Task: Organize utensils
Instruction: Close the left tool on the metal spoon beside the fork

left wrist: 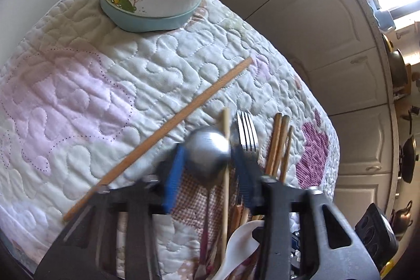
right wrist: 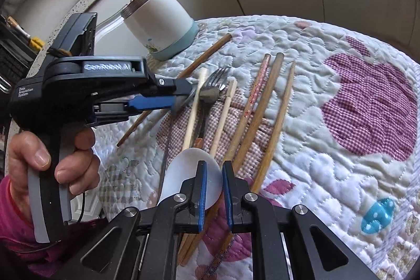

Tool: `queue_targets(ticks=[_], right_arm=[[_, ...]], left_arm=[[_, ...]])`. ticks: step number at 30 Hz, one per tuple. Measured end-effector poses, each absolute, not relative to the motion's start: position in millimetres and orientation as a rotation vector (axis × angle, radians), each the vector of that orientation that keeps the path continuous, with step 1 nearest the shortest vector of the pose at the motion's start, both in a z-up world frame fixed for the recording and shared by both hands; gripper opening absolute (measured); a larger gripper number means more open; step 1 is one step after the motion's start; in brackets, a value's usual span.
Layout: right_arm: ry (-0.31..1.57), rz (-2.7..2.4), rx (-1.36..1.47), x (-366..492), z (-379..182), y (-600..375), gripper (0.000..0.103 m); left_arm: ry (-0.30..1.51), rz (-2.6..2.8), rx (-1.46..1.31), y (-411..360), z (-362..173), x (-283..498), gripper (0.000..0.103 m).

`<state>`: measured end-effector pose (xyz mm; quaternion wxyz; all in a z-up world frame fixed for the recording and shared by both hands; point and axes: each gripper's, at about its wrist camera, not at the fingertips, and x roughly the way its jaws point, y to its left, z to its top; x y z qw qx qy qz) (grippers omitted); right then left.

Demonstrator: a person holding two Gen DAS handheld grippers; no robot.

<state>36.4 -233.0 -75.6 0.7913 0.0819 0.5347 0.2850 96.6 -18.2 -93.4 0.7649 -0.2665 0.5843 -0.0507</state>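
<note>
- Covering the table, a quilt point(right wrist: 328, 49) holds everything.
- Standing upright at its far edge is a white cup point(right wrist: 160, 28).
- Left gripper point(left wrist: 207, 156), in a hand point(right wrist: 52, 164), has its blue pads on either side of a metal spoon's point(left wrist: 210, 148) bowl; grip uncertain.
- Right gripper point(right wrist: 213, 190) has its jaws nearly closed, empty, over a white spoon point(right wrist: 183, 180).
- Chopsticks point(right wrist: 273, 106) and a fork point(right wrist: 218, 75) lie mid-quilt; one chopstick point(left wrist: 157, 141) lies apart.
</note>
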Motion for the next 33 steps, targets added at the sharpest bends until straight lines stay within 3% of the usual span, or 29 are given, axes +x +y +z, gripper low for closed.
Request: queue_targets(ticks=[12, 25, 33], right_arm=[[1.109, 0.585, 0.149, 28.6, -65.3, -231.0, 0.004], [1.145, 0.577, 0.186, 29.0, -73.2, -236.3, 0.004], [1.179, 0.607, 0.215, 31.6, -82.0, -227.0, 0.007]], left_arm=[[1.211, -0.206, -0.541, -9.2, -70.7, 92.4, 0.003], [1.281, -0.238, -0.532, -32.2, -78.6, 97.5, 0.003], [1.316, -0.239, -0.537, -39.9, -86.3, 104.0, 0.012]])
